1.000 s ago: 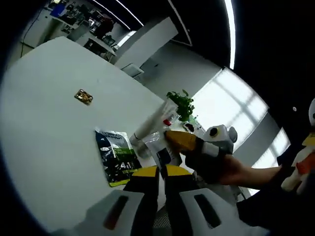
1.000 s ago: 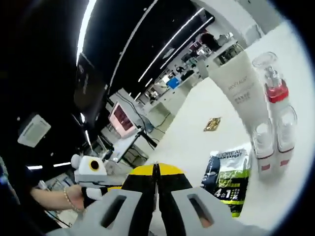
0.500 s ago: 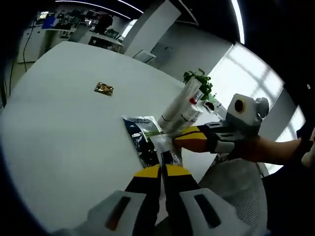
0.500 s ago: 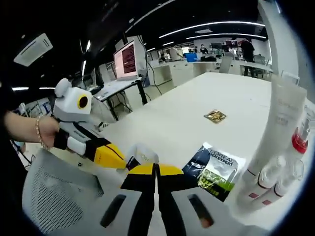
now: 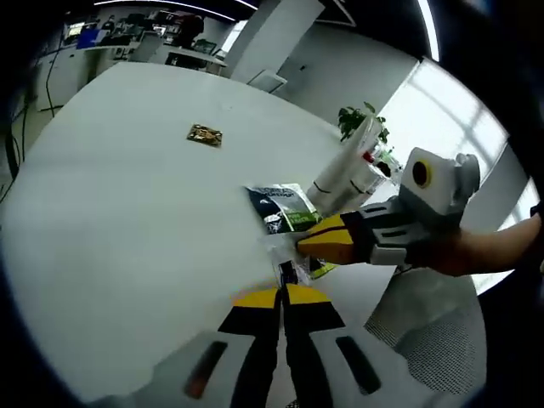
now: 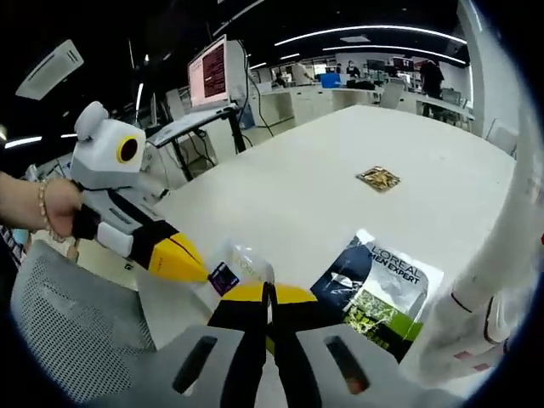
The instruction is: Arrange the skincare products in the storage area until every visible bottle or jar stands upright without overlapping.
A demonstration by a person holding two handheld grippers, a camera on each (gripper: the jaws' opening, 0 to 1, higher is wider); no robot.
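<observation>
— White desk stretches ahead of my fingers. Where's the small clear jar?

— Just beyond both closed grippers, left gripper and right gripper, beside the sachet. I risk knocking it off the desk's edge.

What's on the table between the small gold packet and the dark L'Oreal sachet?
Nothing: in the right gripper view the white table lies bare between the gold packet and the sachet. The left gripper view agrees.
</observation>
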